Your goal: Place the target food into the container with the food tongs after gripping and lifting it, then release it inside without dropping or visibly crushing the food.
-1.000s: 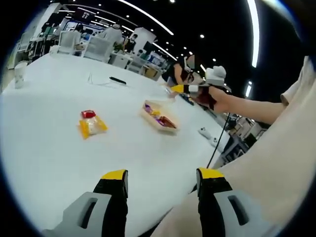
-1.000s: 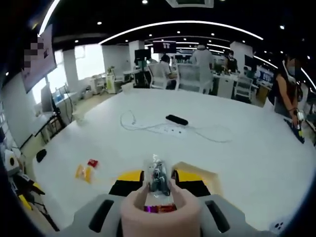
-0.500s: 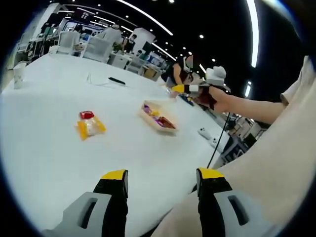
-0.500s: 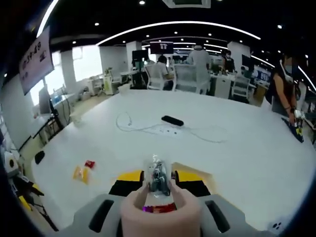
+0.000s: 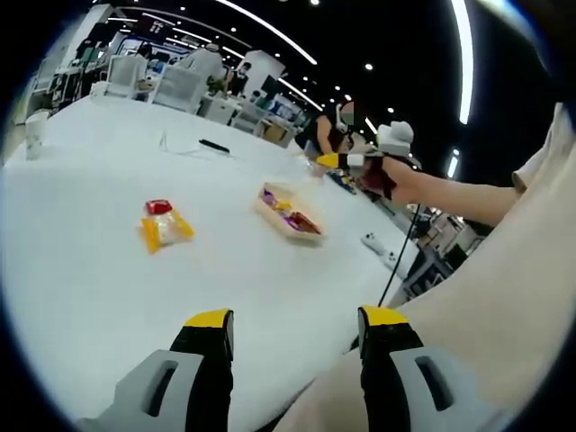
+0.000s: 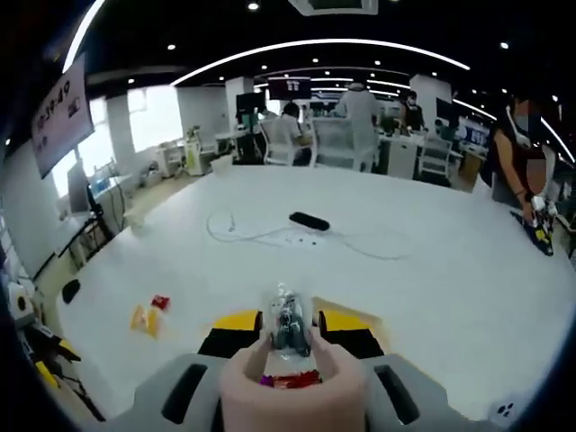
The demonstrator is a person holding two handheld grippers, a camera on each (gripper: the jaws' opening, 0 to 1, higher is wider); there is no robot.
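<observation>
My left gripper [image 5: 297, 320] stands open and empty low over the white table [image 5: 99, 288]. Ahead of it lie yellow food packets with a small red one [image 5: 165, 223], and to their right a beige tray container [image 5: 290, 212] holding coloured food. A person's hand holds my right gripper [image 5: 349, 162] in the air beyond the container. In the right gripper view, my right gripper [image 6: 290, 322] is shut on pink-handled food tongs [image 6: 292, 387], whose shiny ends rise between the jaws. The container's edge [image 6: 373, 317] peeks from behind the jaws. The food packets [image 6: 145, 317] lie left on the table.
A black power strip with a white cable [image 6: 309, 220] lies mid-table, also the power strip [image 5: 214, 146]. A white cup [image 5: 36, 135] stands at the far left, a small white device [image 5: 373, 241] near the right edge. People and chairs [image 6: 346, 135] are beyond the table.
The right gripper view has shifted slightly, so the table things sit a little lower and leftward. The left gripper view is nearly unchanged, and both grippers keep their states.
</observation>
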